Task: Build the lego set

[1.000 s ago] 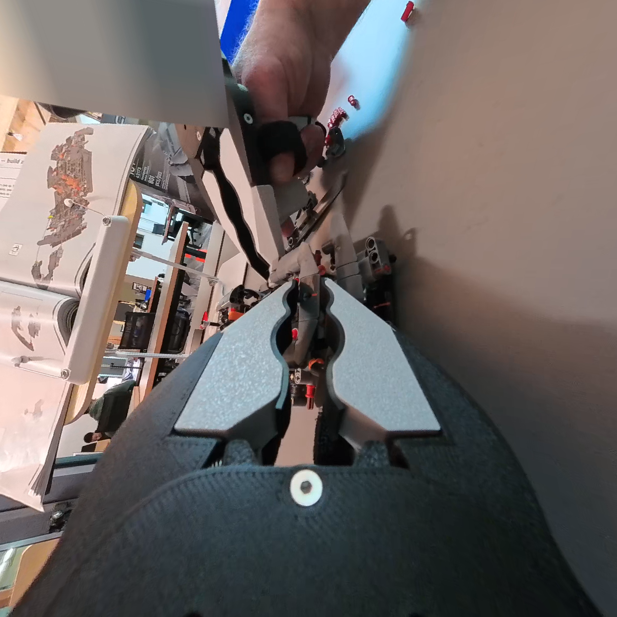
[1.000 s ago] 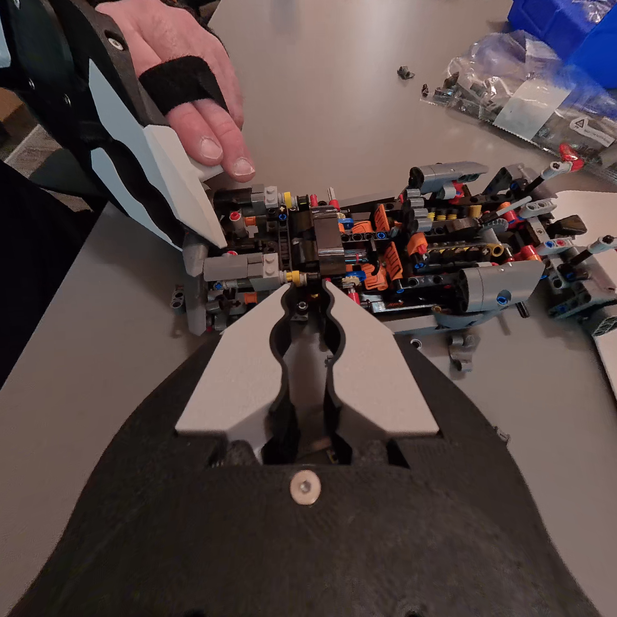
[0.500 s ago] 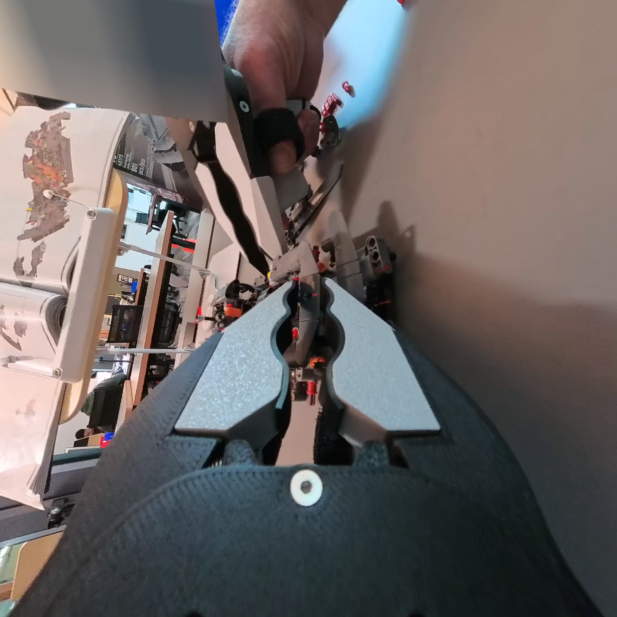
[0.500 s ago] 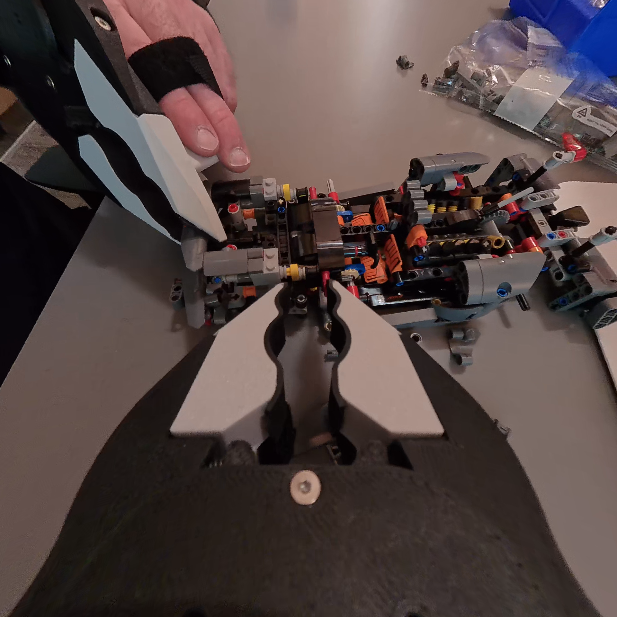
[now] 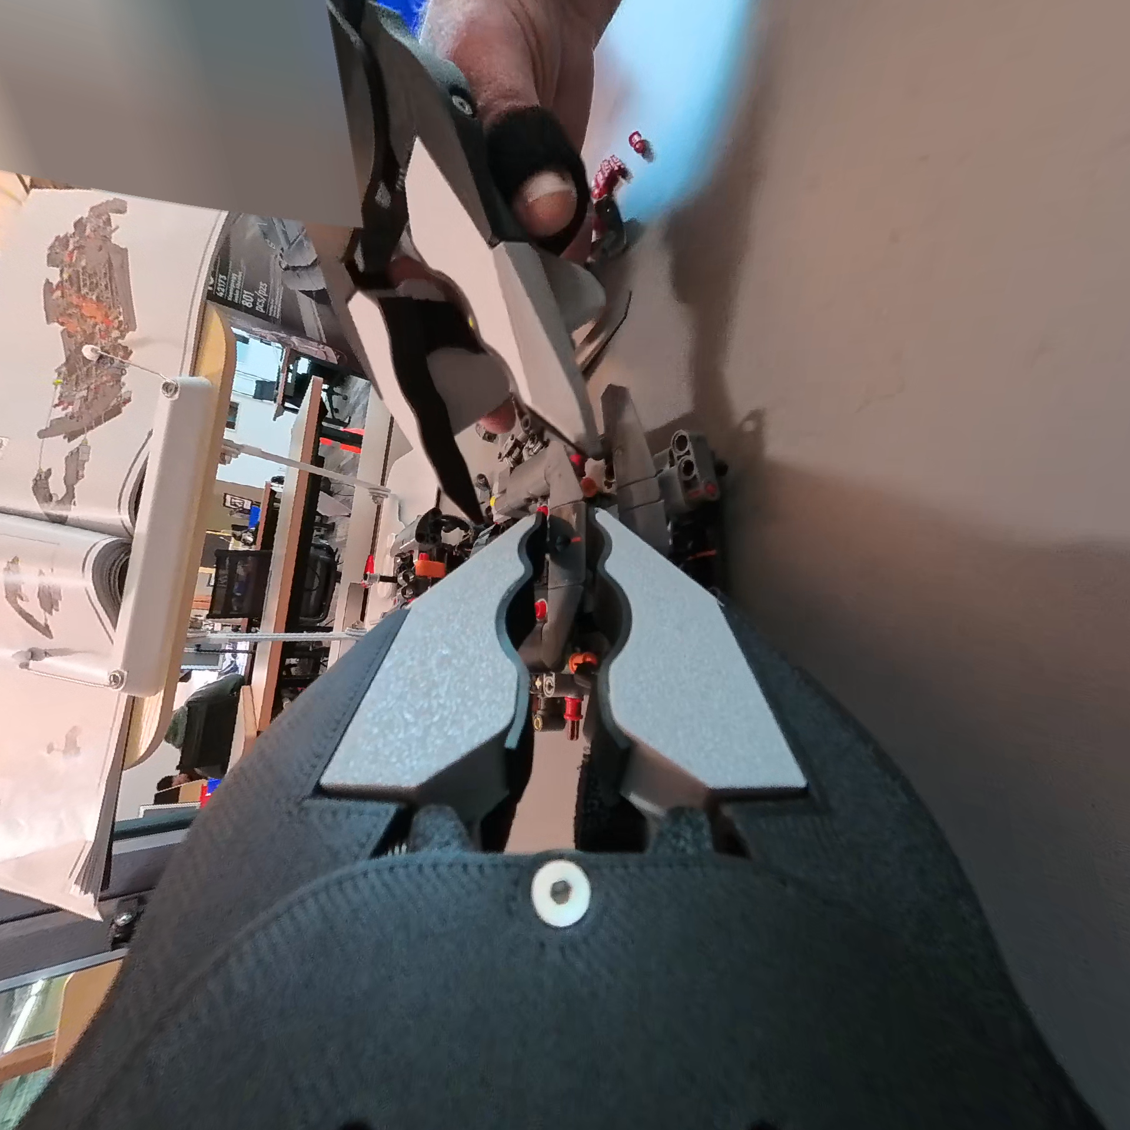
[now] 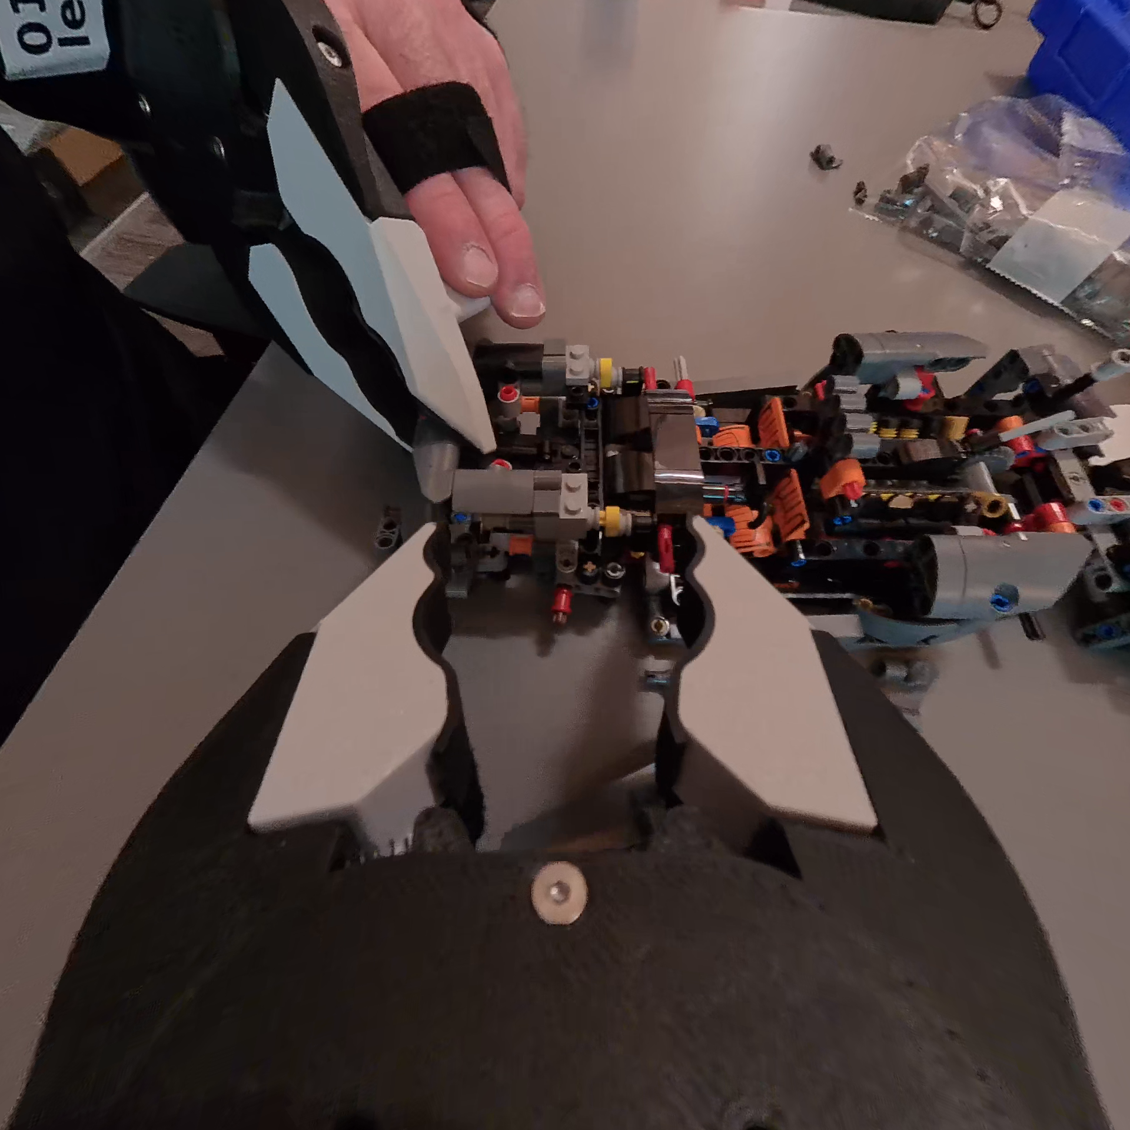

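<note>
Nearby, parts bag (image 6: 1009,214), left gripper (image 5: 565,520) clamping brick model (image 6: 672,458), right gripper (image 6: 562,538) spread wide.

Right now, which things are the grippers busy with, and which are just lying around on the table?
Busy with:
- brick model: the left gripper has its fingers shut on one end
- right gripper: fingers open at the model's near side

Lying around:
- bag of parts
- blue bin
- small dark piece
- booklet
</note>
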The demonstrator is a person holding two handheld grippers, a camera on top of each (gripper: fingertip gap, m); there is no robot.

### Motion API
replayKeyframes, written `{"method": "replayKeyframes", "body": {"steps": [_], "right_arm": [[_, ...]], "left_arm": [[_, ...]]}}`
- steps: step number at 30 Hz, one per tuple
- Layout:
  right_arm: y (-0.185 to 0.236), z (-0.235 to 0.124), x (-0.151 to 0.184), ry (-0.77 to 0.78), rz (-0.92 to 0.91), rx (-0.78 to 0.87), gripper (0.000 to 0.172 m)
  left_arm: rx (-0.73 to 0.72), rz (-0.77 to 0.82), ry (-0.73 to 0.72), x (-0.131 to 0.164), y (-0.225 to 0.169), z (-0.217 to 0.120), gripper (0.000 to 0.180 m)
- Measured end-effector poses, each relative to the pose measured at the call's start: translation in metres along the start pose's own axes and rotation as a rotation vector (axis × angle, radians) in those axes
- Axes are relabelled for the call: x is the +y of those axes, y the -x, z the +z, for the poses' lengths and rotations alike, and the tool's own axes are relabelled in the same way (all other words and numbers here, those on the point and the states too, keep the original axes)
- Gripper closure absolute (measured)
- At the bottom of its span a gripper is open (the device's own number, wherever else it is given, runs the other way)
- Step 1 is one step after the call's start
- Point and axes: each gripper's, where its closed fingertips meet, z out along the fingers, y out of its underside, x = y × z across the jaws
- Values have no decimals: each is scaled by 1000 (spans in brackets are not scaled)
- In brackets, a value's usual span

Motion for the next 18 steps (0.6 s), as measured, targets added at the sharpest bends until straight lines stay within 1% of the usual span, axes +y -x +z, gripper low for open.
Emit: {"method": "replayKeyframes", "body": {"steps": [3,5,18], "right_arm": [[1,3,0,-1,1,0,106],[-1,2,0,0,0,14,117],[-2,1,-1,-19,10,24,120]], "left_arm": [[0,3,4,1,0,0,170],[0,3,4,1,0,0,170],[-6,3,4,3,-1,0,170]]}}
